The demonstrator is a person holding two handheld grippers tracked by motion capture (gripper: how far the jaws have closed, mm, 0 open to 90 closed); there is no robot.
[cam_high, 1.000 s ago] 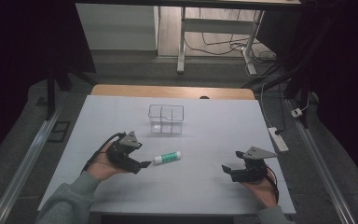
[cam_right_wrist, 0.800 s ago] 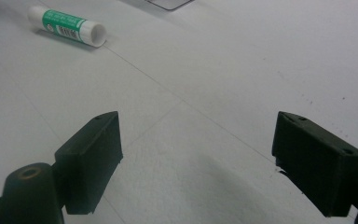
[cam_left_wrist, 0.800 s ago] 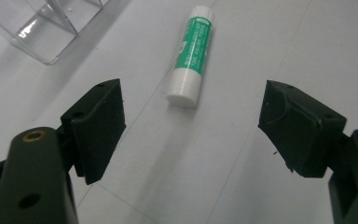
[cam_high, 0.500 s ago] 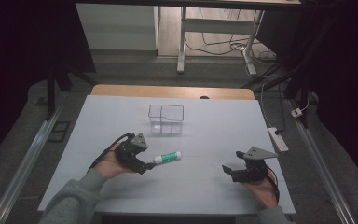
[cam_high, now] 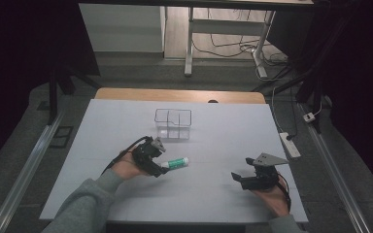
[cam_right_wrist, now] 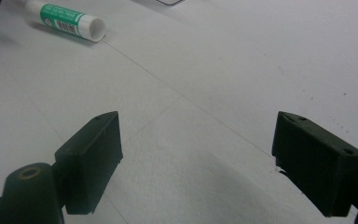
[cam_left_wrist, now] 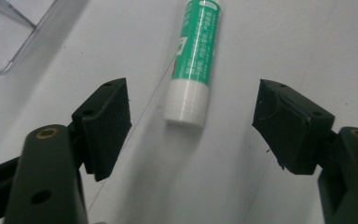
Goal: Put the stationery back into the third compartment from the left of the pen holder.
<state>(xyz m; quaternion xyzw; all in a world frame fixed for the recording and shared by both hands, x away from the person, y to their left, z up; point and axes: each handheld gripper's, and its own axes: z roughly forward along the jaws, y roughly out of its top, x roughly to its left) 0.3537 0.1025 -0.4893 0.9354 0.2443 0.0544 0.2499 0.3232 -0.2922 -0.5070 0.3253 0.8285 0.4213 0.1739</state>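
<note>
A green and white glue stick (cam_high: 175, 163) (cam_left_wrist: 193, 60) (cam_right_wrist: 65, 21) lies flat on the white table (cam_high: 213, 141). My left gripper (cam_high: 159, 167) (cam_left_wrist: 191, 114) is open right behind the stick's white cap, its jaws wide to either side and not touching the stick. A clear plastic organiser box (cam_high: 173, 124) (cam_left_wrist: 9, 32) stands farther back, with nothing seen inside it. My right gripper (cam_high: 240, 178) (cam_right_wrist: 200, 154) is open low over bare table at the right front, jaws apart with nothing between them.
The table's front edge lies just below both hands. A wooden strip (cam_high: 175, 95) runs along the far edge. Beyond it, on the floor, are desk legs (cam_high: 189, 43) and cables; a power strip (cam_high: 290, 144) lies off the right side.
My left gripper has moved right toward the glue stick, so its jaws now flank the cap end. The right gripper has stayed in place.
</note>
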